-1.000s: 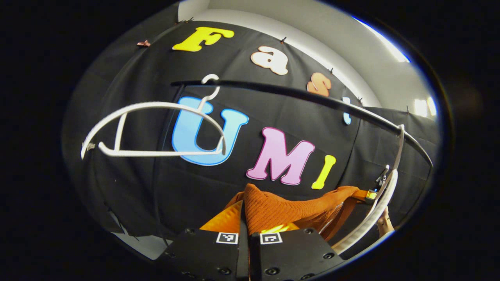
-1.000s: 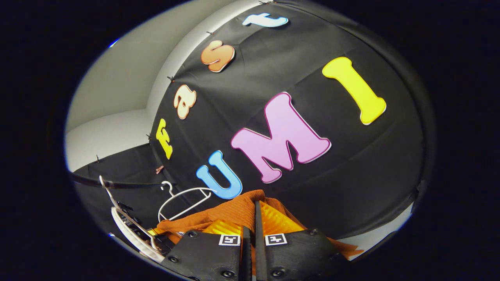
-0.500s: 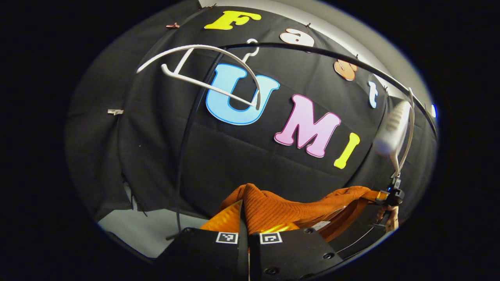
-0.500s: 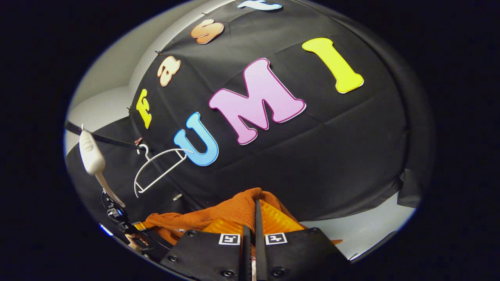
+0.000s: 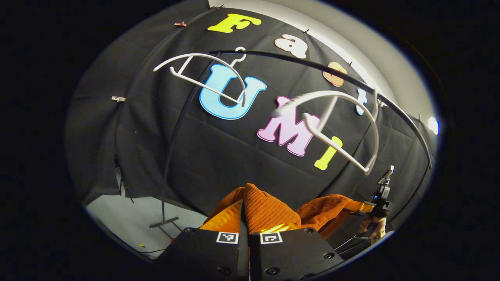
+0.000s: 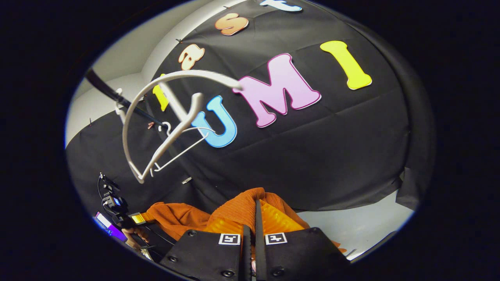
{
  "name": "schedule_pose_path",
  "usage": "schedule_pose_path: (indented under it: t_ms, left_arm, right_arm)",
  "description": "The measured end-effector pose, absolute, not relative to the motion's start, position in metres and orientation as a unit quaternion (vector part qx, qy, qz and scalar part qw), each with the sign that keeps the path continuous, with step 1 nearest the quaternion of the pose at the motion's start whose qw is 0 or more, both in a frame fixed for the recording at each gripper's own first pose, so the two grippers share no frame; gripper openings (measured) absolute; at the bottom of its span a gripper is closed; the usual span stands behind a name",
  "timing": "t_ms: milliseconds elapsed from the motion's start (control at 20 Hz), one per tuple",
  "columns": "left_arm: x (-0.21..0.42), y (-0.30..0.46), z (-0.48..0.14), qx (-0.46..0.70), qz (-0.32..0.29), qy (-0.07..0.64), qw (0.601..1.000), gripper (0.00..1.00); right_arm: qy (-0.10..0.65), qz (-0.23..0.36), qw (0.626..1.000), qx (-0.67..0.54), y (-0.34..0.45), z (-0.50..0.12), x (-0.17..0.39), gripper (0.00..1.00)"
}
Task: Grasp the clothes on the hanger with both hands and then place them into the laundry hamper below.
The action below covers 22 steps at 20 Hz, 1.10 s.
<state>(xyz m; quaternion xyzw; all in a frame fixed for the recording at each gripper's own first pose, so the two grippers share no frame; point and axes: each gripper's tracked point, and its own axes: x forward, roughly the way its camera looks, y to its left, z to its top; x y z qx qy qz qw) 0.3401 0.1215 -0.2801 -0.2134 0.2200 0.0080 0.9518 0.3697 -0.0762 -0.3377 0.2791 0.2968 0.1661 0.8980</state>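
In the left gripper view, the left gripper (image 5: 246,218) was clamped on a fold of the orange knit garment (image 5: 269,210), the ribbed cloth bunched between its two fingers and rising above them. The garment stretched away to the right, where the right gripper (image 5: 369,206), held by a hand (image 5: 373,230), gripped its far end. Above them a dark rail (image 5: 312,66) curved across the black booth wall. Two white hangers hung from it, both bare: a far hanger (image 5: 203,74) near the rail's left end and a near hanger (image 5: 336,125) toward its right end, tilted (its image slightly blurred). A thin dark stand pole (image 5: 172,148) ran down from the rail to a small foot on the pale floor (image 5: 129,210).

In the right gripper view, the right gripper (image 6: 256,222) was likewise closed on the garment (image 6: 238,212), cloth pinched between its fingers. The fabric sagged off to the left toward the left gripper (image 6: 134,218). The near hanger (image 6: 156,125) swung at an angle below the rail (image 6: 113,93), with the far hanger (image 6: 183,144) behind it. The garment hung free between the two grippers, below both hangers and touching neither.
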Motion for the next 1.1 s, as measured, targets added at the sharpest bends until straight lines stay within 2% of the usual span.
schedule_pose_path:
  t_ms: [200,450,800,1100]
  left_arm:
    - [0.329,0.065,-0.286,-0.213,-0.042,0.243,0.945,0.06]
    - [0.334,0.032,-0.299,-0.197,-0.079,0.263,0.941,0.06]
    - [0.334,0.014,-0.344,-0.116,-0.071,0.317,0.939,0.06]
    - [0.331,0.011,-0.393,-0.091,-0.04,0.381,0.919,0.07]
  right_arm:
    - [0.311,0.211,0.888,0.264,-0.031,-0.327,0.345,0.08]
    - [0.335,0.243,0.876,0.247,0.003,-0.334,0.322,0.09]
    - [0.383,0.255,0.874,0.156,0.026,-0.37,0.305,0.08]
    - [0.439,0.239,0.862,0.087,0.025,-0.416,0.285,0.08]
